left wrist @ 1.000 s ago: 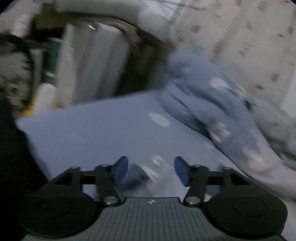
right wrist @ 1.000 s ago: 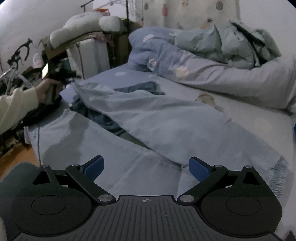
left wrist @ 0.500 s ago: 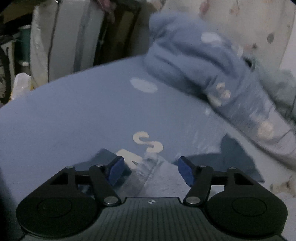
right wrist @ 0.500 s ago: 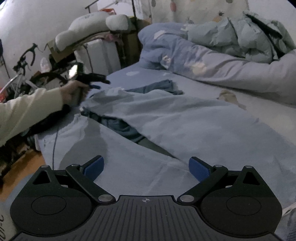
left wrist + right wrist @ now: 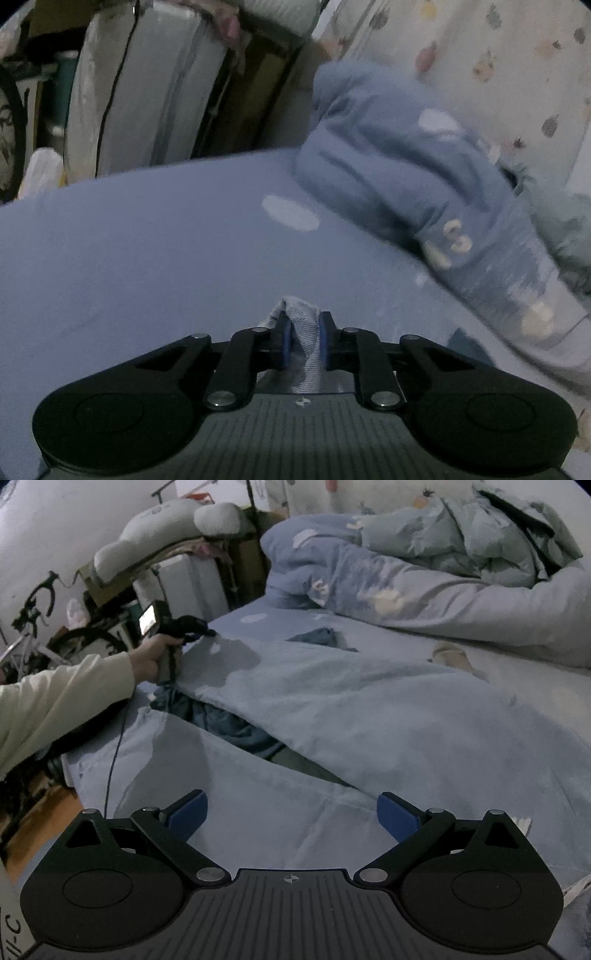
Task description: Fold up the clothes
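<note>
A pair of pale blue trousers (image 5: 332, 709) lies spread across the bed, one leg folded over the other, with a dark blue garment (image 5: 221, 723) partly under it. My left gripper (image 5: 303, 336) has its jaws closing on a bunched fold of the pale cloth (image 5: 301, 314), and the blue pads press it from both sides. In the right wrist view, my left gripper (image 5: 201, 631) sits at the trousers' far left corner, held by a hand in a cream sleeve (image 5: 55, 701). My right gripper (image 5: 291, 812) hovers open over the near trouser leg, nothing between its pads.
A rumpled blue duvet (image 5: 388, 579) and grey-green bedding (image 5: 480, 535) pile up along the bed's far side. A white suitcase (image 5: 147, 92) and boxes stand past the left edge, with a bicycle (image 5: 33, 627) beyond. A cable (image 5: 114, 753) trails over the near left corner.
My left gripper dropped forward onto the far corner of the trousers and its jaws went from wide apart to pinched on a fold of cloth. The right gripper stayed open and shifted slightly.
</note>
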`<state>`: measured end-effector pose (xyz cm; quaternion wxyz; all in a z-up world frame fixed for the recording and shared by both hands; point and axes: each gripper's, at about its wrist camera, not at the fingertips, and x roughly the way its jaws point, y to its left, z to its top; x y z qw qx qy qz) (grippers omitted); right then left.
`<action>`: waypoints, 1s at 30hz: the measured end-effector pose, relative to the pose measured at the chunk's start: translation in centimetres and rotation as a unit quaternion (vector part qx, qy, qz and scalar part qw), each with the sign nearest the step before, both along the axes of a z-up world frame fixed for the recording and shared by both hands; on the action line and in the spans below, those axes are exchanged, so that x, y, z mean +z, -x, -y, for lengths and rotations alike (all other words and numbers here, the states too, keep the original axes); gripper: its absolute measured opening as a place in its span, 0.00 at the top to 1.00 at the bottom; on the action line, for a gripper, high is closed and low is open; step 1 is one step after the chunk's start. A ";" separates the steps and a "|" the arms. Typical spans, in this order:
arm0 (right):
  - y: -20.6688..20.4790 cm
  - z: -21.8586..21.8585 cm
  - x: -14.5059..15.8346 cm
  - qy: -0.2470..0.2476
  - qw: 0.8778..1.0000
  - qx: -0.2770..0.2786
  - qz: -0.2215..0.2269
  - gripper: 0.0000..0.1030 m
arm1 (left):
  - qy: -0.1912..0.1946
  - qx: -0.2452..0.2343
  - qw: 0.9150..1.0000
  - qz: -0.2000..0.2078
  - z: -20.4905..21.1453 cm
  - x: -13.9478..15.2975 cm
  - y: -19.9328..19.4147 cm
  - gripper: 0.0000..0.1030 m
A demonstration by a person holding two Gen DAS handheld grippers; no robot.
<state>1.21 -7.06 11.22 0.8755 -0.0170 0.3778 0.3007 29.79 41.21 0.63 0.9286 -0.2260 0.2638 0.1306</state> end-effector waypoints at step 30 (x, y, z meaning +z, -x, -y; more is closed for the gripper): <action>15.5 6.4 14.7 -0.128 0.976 -0.017 0.177 0.01 | 0.164 0.018 0.982 0.094 -4.8 4.1 40.8 0.01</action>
